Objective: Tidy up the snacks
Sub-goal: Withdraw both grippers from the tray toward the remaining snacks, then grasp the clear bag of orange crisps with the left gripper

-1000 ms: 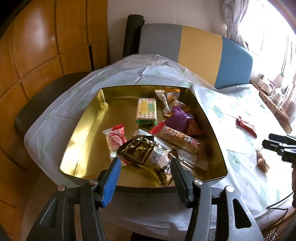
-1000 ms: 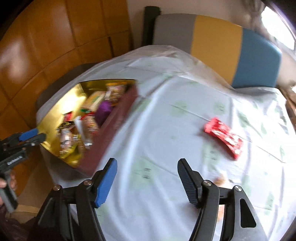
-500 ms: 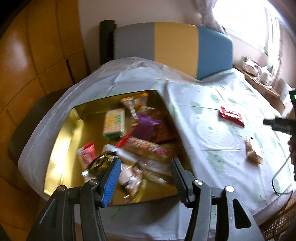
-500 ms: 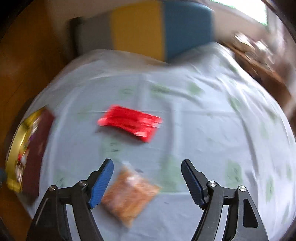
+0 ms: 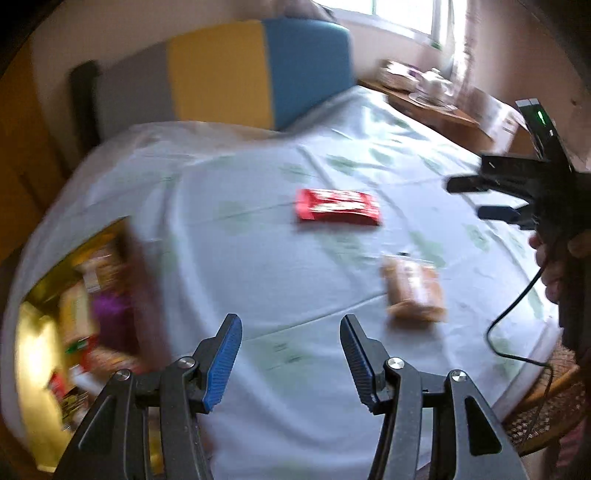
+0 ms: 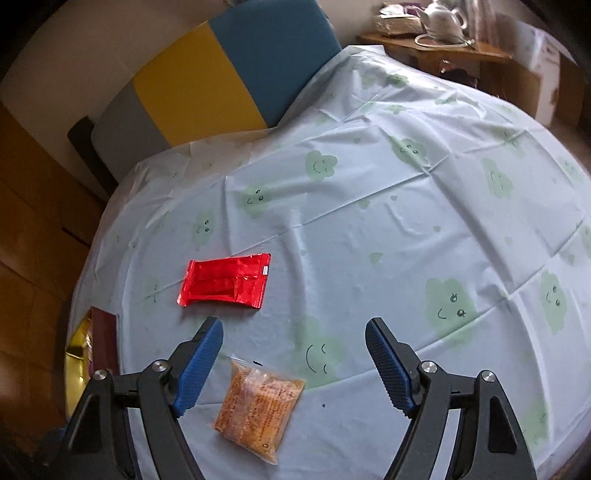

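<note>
Red wrapper [image 6: 224, 281] and orange snack bag [image 6: 260, 399] lie apart on our tablecloth [image 6: 369, 221]; gold tin [image 5: 33, 354] w/ blurred snacks, probably packets, sits at left edge. Our right gripper [image 6: 293, 363] hangs over the bag, jaws opening, nothing pinched. Left gripper [image 5: 290, 356] spread, empty, above bare cloth.

**Daylight, smear and fisheye bend**

Soft daylight enters through the window [image 5: 402, 14] at upper right. The left wrist view is motion-blurred, worst at the gold tin [image 5: 40, 332]. The right wrist view is sharp, its corners dark and curved.
</note>
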